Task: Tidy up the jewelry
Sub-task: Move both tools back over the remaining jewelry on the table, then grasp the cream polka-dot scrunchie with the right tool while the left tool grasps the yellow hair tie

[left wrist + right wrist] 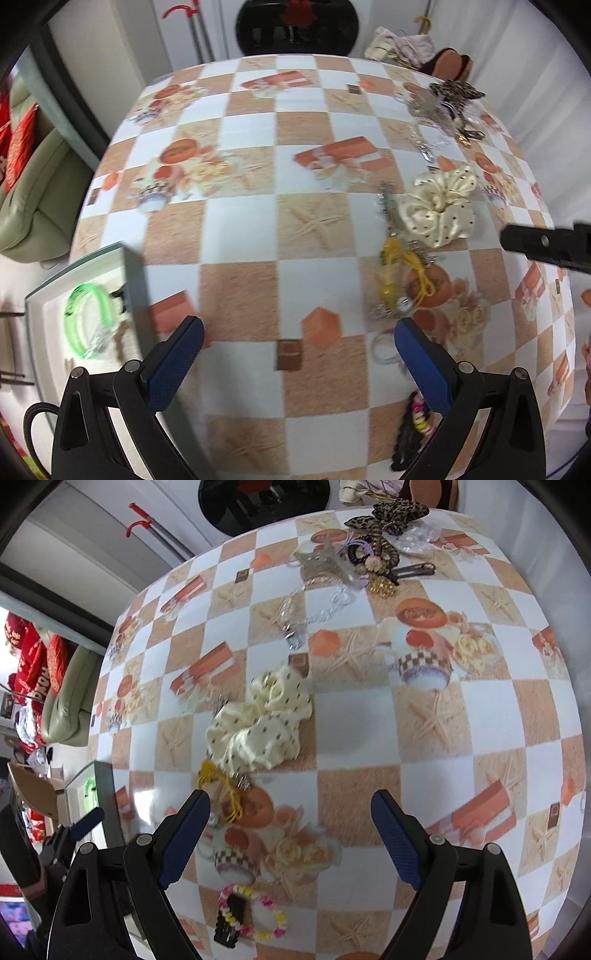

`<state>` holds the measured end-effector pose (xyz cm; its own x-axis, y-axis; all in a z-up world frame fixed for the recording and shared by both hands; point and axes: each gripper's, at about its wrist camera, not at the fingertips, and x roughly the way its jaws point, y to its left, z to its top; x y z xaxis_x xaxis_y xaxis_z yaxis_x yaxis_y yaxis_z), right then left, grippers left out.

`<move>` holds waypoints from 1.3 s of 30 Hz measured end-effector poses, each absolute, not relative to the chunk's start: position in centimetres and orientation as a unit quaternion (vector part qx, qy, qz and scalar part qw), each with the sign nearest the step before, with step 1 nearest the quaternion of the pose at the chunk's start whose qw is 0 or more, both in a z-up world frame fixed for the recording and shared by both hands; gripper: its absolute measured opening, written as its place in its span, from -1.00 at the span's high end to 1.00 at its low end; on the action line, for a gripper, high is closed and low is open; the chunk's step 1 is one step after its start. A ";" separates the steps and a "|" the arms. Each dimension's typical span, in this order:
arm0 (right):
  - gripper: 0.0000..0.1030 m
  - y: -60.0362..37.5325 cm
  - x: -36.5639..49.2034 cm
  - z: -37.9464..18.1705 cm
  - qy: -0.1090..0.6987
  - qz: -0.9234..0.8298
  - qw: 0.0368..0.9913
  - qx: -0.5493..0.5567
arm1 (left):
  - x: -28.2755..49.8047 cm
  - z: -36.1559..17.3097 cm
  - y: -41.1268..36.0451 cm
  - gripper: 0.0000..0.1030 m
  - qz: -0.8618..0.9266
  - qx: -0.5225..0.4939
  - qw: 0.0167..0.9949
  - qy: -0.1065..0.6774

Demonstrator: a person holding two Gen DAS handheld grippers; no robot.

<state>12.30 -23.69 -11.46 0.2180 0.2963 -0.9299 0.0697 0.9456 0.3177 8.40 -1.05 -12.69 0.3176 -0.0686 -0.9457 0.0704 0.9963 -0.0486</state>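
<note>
Where the checkered tabletop ends at left, a shallow white tray holds a green plastic bangle, seen clearly only from the left wrist. Left gripper and right gripper both gape, empty, over bare cloth. Cream dotted scrunchie lies centre; pink-yellow bead bracelet nearer, right-wrist view only.

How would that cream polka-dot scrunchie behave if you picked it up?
The cream scrunchie looks like ruffled satin, so it would probably squash and flop rather than hold its shape. Its sheen suggests it could be slippery. It lies flat and bunched on the tablecloth, so it is unlikely to roll.
</note>
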 end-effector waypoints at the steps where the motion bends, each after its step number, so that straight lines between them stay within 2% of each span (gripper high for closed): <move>1: -0.76 -23.9 12.7 -11.5 0.621 0.073 0.767 0.148 | 8.7 -12.9 -1.5 -1.00 -0.048 0.001 0.811 0.583; 5: -0.76 -24.4 13.8 -12.1 0.624 0.068 0.764 0.146 | 9.6 -13.5 -2.9 -1.00 -0.064 -0.001 0.808 0.585; 6: -0.76 -24.5 14.0 -12.3 0.625 0.068 0.764 0.146 | 9.8 -13.6 -3.2 -0.92 -0.066 0.001 0.808 0.585; 10: -0.76 -24.6 14.8 -13.0 0.630 0.072 0.760 0.145 | 10.8 -14.4 -4.4 -0.89 -0.082 0.003 0.803 0.590; 12: -0.76 -24.5 15.1 -13.4 0.632 0.075 0.758 0.145 | 11.2 -14.8 -5.1 -0.60 -0.090 0.009 0.800 0.593; 14: -0.76 -24.3 15.6 -13.8 0.634 0.078 0.755 0.146 | 11.6 -15.2 -5.5 -0.59 -0.094 0.011 0.796 0.598; 16: -0.76 -24.1 16.0 -14.2 0.636 0.081 0.754 0.146 | 11.9 -15.5 -6.0 -0.41 -0.100 0.013 0.793 0.600; 18: -0.74 -23.9 16.5 -14.5 0.636 0.083 0.754 0.145 | 12.2 -15.8 -6.4 -0.35 -0.105 0.015 0.790 0.604; 19: -0.69 -23.7 16.8 -14.7 0.637 0.085 0.753 0.143 | 12.3 -15.9 -6.6 -0.34 -0.107 0.017 0.789 0.604; 21: -0.59 -23.3 17.3 -15.1 0.638 0.087 0.752 0.139 | 12.5 -16.2 -7.0 -0.10 -0.112 0.020 0.787 0.606; 28: -0.30 -22.1 18.2 -16.2 0.642 0.089 0.751 0.123 | 12.5 -16.6 -8.0 -0.01 -0.122 0.034 0.785 0.607; 30: -0.19 -21.8 18.2 -16.1 0.640 0.089 0.755 0.113 | 12.6 -16.6 -8.2 0.29 -0.125 0.039 0.785 0.605; 31: -0.08 -21.7 18.3 -16.1 0.638 0.087 0.757 0.108 | 12.6 -16.6 -8.2 0.29 -0.125 0.042 0.785 0.605; 32: 0.07 -21.5 18.3 -16.1 0.638 0.085 0.759 0.103 | 12.7 -16.5 -8.3 0.44 -0.129 0.039 0.785 0.605; 33: 0.14 -21.5 18.3 -16.1 0.637 0.084 0.760 0.100 | 12.8 -16.6 -8.3 0.64 -0.132 0.038 0.784 0.605; 34: 0.28 -21.5 18.2 -16.1 0.636 0.085 0.760 0.100 | 12.9 -16.7 -8.4 0.75 -0.133 0.037 0.783 0.606; 35: 0.38 -21.6 18.2 -16.1 0.636 0.084 0.760 0.101 | 12.9 -16.7 -8.5 0.76 -0.134 0.036 0.783 0.606; 36: 0.46 -21.6 18.2 -16.1 0.635 0.082 0.761 0.102 | 12.9 -16.6 -8.4 0.88 -0.137 0.033 0.784 0.604; 37: 0.63 -21.7 18.1 -16.1 0.634 0.081 0.762 0.104 | 12.9 -16.5 -8.4 0.88 -0.139 0.029 0.786 0.602; 39: 0.70 -22.2 17.9 -15.9 0.627 0.072 0.768 0.110 | 12.9 -16.2 -8.2 0.88 -0.142 0.020 0.790 0.597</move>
<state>17.88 -22.18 -15.91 0.2030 0.2489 -0.9470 0.0263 0.9654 0.2593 12.89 -8.23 -16.17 0.2478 -0.2011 -0.9477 0.2479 0.9588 -0.1386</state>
